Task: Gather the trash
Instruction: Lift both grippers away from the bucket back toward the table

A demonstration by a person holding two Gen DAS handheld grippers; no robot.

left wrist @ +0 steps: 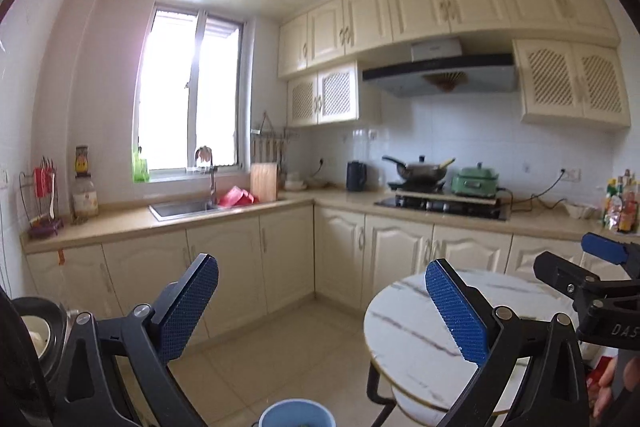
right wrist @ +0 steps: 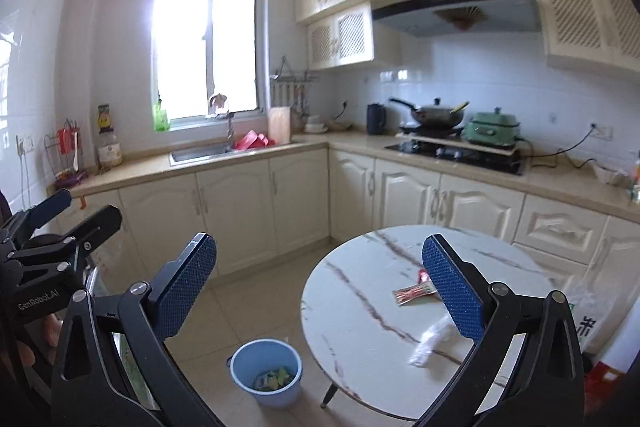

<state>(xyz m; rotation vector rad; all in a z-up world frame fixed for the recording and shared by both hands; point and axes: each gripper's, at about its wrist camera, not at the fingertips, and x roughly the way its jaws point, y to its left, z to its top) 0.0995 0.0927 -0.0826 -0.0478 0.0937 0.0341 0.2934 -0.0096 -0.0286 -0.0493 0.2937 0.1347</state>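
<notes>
Blue-padded fingers [right wrist: 188,291] of my right gripper [right wrist: 320,287] fill the near edge of the right wrist view, spread wide with nothing between them, and my left gripper [left wrist: 322,311] stands just as wide and just as empty. What I am after lies on the round marble-patterned table [right wrist: 360,327]: a red snack wrapper [right wrist: 414,293] flat near the middle, and a crumpled clear plastic wrapper [right wrist: 430,341] nearer to me, toward the table's edge. Both sit beside my right-hand pad. On the tiled floor just left of the table stands the blue bucket [right wrist: 266,371], already holding some yellow and green wrappers. I judge the step in hand to be reaching for the next piece. To do it well I should come down steeply on the crumpled plastic first, since it stands up and gives the pads something to pinch. The flat red wrapper will need one pad slid under an edge.
</notes>
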